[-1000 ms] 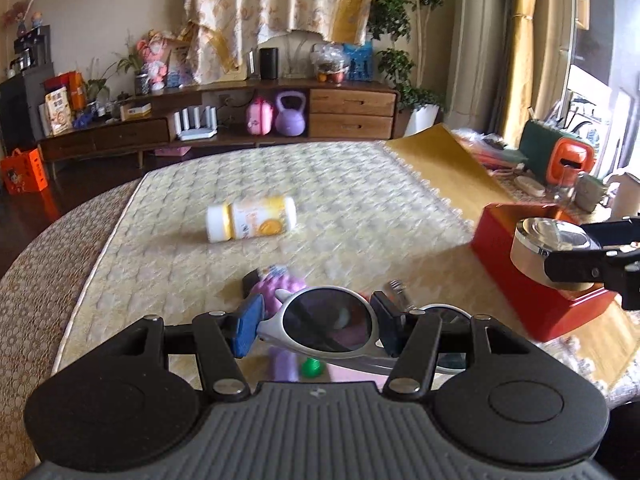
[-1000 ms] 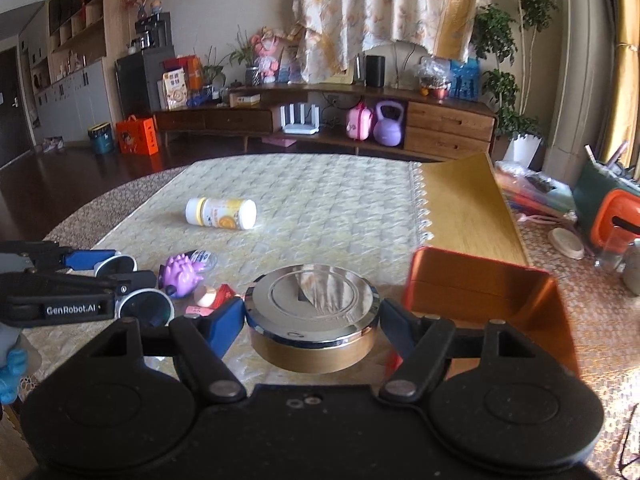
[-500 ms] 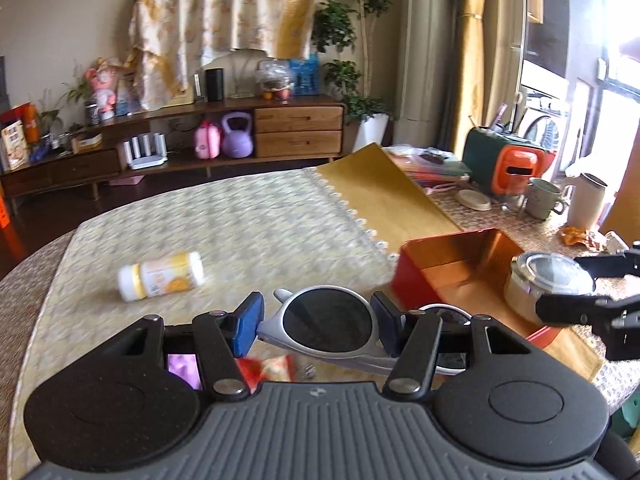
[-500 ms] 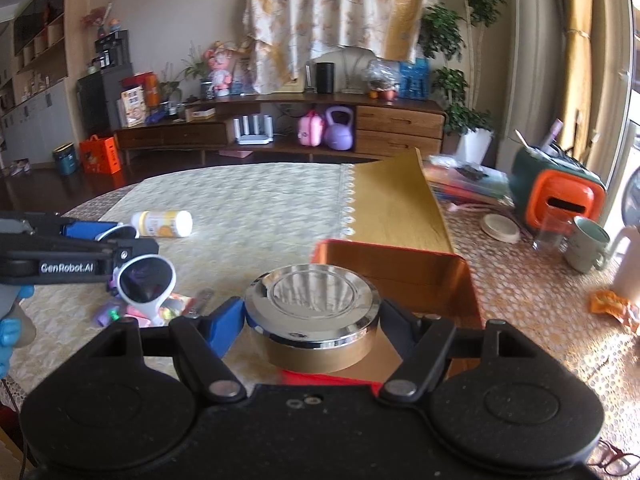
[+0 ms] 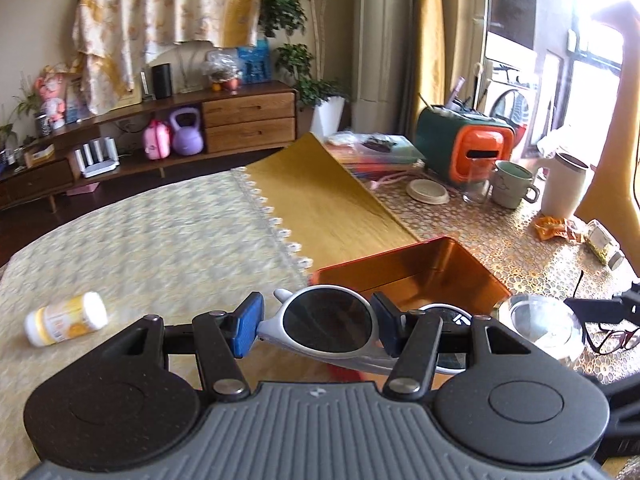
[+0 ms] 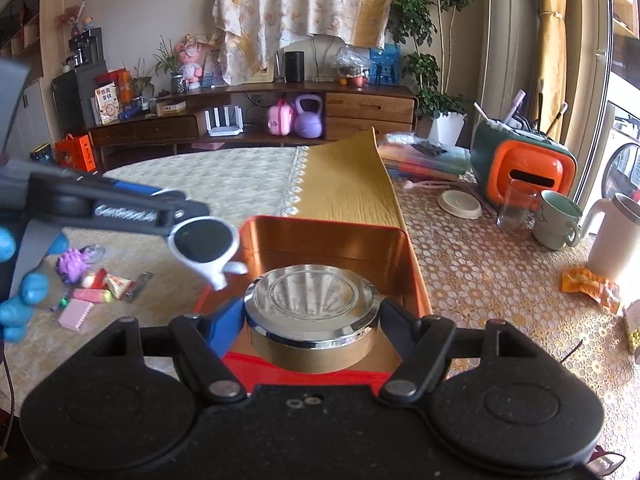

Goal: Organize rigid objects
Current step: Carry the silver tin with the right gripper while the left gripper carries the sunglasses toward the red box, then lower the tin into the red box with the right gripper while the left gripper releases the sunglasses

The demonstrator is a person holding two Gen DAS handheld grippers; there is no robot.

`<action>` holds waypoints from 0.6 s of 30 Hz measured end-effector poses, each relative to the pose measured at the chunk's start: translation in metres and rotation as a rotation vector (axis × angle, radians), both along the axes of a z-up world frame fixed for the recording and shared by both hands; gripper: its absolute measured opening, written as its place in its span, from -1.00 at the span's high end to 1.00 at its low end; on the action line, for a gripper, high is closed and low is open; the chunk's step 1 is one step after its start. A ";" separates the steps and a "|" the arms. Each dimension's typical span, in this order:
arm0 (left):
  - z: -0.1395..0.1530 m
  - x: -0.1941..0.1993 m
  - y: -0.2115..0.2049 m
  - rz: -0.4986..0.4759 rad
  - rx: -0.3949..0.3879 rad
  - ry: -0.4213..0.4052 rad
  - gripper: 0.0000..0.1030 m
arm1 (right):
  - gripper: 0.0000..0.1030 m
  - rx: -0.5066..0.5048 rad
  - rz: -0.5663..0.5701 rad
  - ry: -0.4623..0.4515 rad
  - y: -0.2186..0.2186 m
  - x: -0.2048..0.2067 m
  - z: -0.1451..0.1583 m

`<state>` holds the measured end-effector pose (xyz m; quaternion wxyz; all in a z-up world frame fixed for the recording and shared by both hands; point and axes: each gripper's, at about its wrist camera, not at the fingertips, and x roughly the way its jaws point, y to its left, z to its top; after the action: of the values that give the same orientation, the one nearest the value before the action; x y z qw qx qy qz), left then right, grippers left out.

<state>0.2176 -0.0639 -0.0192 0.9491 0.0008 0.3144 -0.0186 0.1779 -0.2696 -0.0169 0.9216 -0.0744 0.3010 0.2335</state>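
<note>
My left gripper (image 5: 318, 326) is shut on white-framed sunglasses (image 5: 329, 320), pinching one dark lens just in front of the red tin box (image 5: 408, 270). In the right wrist view the same sunglasses (image 6: 204, 242) hang at the left rim of the red box (image 6: 332, 236). My right gripper (image 6: 312, 322) is shut on a round silver and gold ashtray (image 6: 310, 312), held over the near part of the box's copper-lined inside. The ashtray (image 5: 538, 322) also shows at the right in the left wrist view.
A yellow-and-white bottle (image 5: 64, 320) lies on the cream tablecloth. A purple toy (image 6: 72, 266), sweets and a pink eraser (image 6: 76, 314) are scattered left of the box. Mugs (image 6: 556, 220), a white jug (image 6: 616, 236), an orange-green case (image 6: 520, 168) and spectacles (image 5: 608, 336) stand right.
Both grippers have swung to the right with their loads. The sunglasses now sit at the red box's edge, and the ashtray has come over the box's inside.
</note>
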 end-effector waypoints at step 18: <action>-0.049 0.091 -0.056 0.039 0.075 0.118 -0.13 | -0.41 -0.026 -0.022 0.089 -0.009 0.049 -0.031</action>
<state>0.3085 -0.1199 -0.0679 0.9285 0.0289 0.3700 0.0116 0.2272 -0.2788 -0.0484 0.9087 -0.0726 0.3455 0.2227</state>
